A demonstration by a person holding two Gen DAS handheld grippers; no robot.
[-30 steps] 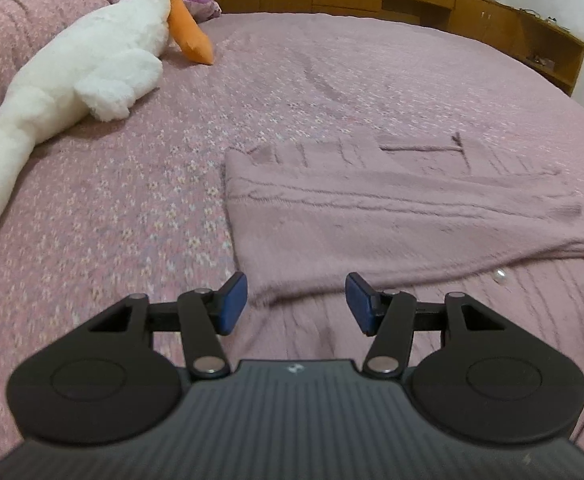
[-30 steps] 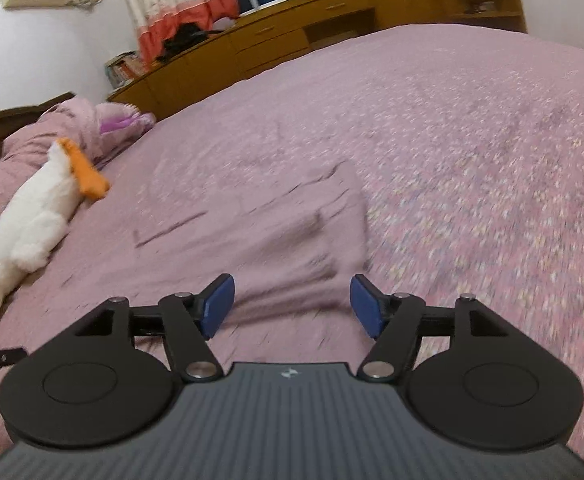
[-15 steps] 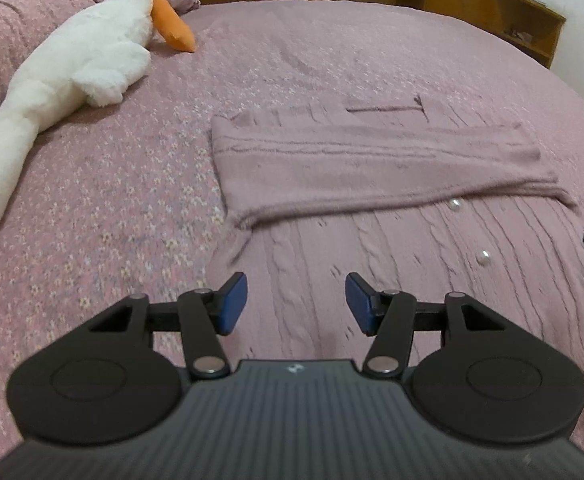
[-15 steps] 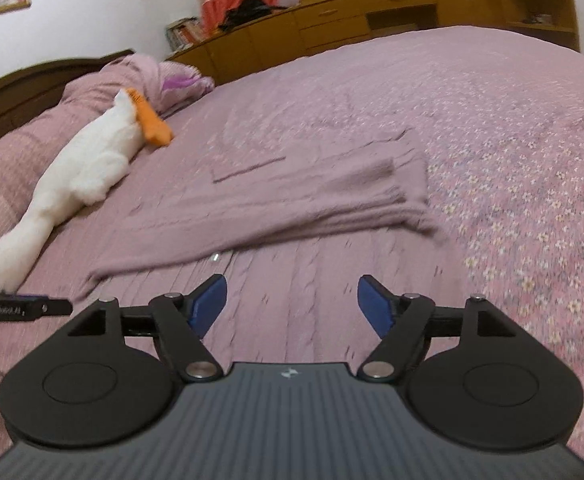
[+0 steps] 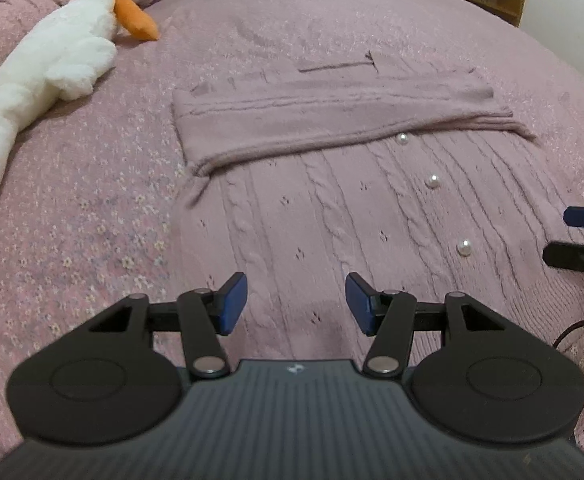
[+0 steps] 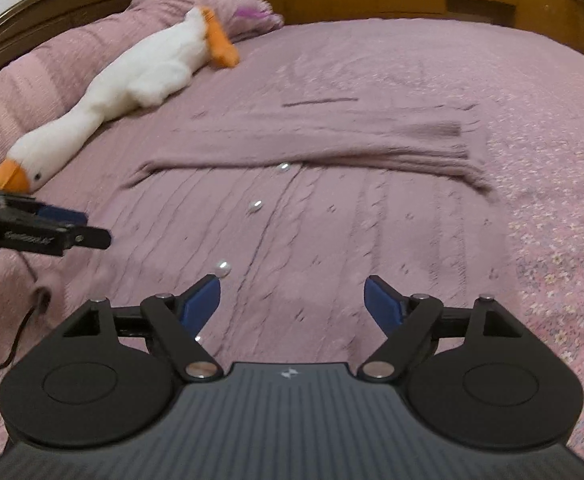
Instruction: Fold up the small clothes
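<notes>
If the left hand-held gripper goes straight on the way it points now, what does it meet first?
Most likely the pink knitted cardigan spread on the bed: the left hand-held gripper points down at its cable-knit front, jaws open and empty. Depth is unclear.

L gripper (image 5: 296, 306) hung angled down, jaws apart, nothing betw. R gripper (image 6: 292, 304) likewise; jaws had just been opening, empty.

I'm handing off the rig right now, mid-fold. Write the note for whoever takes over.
Left gripper: open, empty, over the cardigan's near part.
Right gripper: open, empty, jaws just opened wider.
Cardigan: flat on the bed, pearl buttons up, sleeves folded across the far part.
Toy goose: lies off to the left, apart.
Done: sleeves in.
Left: probably fold the body over.
</notes>
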